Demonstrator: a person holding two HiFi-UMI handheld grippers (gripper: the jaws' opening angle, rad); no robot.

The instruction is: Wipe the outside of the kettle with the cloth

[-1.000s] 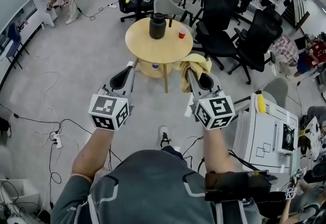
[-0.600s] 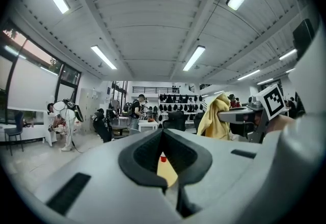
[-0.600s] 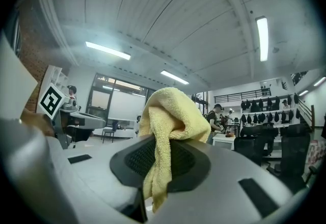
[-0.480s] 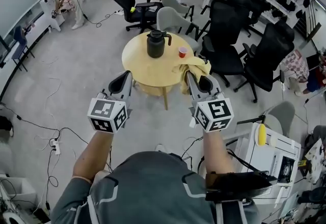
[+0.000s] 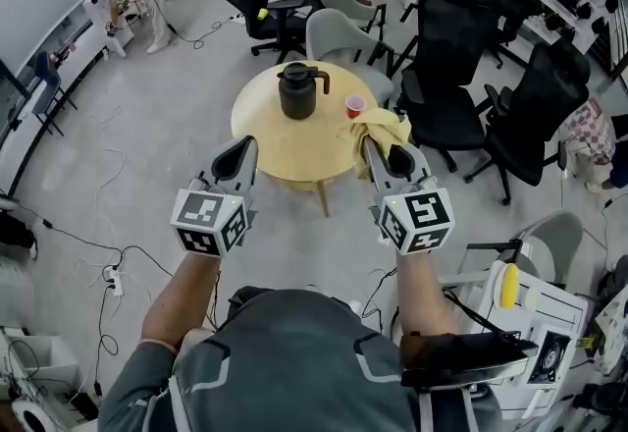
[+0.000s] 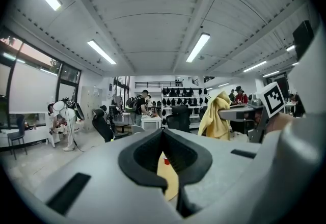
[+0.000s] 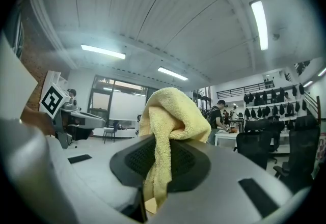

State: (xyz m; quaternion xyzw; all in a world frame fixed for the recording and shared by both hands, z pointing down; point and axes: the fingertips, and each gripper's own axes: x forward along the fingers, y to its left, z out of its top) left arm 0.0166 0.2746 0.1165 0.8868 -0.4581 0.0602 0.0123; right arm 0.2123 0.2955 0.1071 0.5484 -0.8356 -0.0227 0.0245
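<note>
Across the grey floor (image 5: 147, 155) ahead of the person, black office chairs (image 5: 451, 47) crowd the right side and a pale grey chair (image 5: 339, 32) stands just behind a round wooden table (image 5: 285, 150). Both of the person's arms reach out level toward that table, short of its near edge in the head view. The left gripper (image 5: 251, 141) is on the left with its jaws clenched together and nothing caught between them; the left gripper view shows only a thin slit where they meet. The right gripper (image 5: 369, 141) has its jaws clamped on the yellow cloth (image 5: 385, 126), which bunches up over the jaw tips and hangs down in a fold. The dark kettle (image 5: 298, 92) stands upright on the far half of the tabletop, handle to the right, well apart from both grippers and from the cloth. A small red cup (image 5: 355, 107) sits just beside the kettle on its right.
</note>
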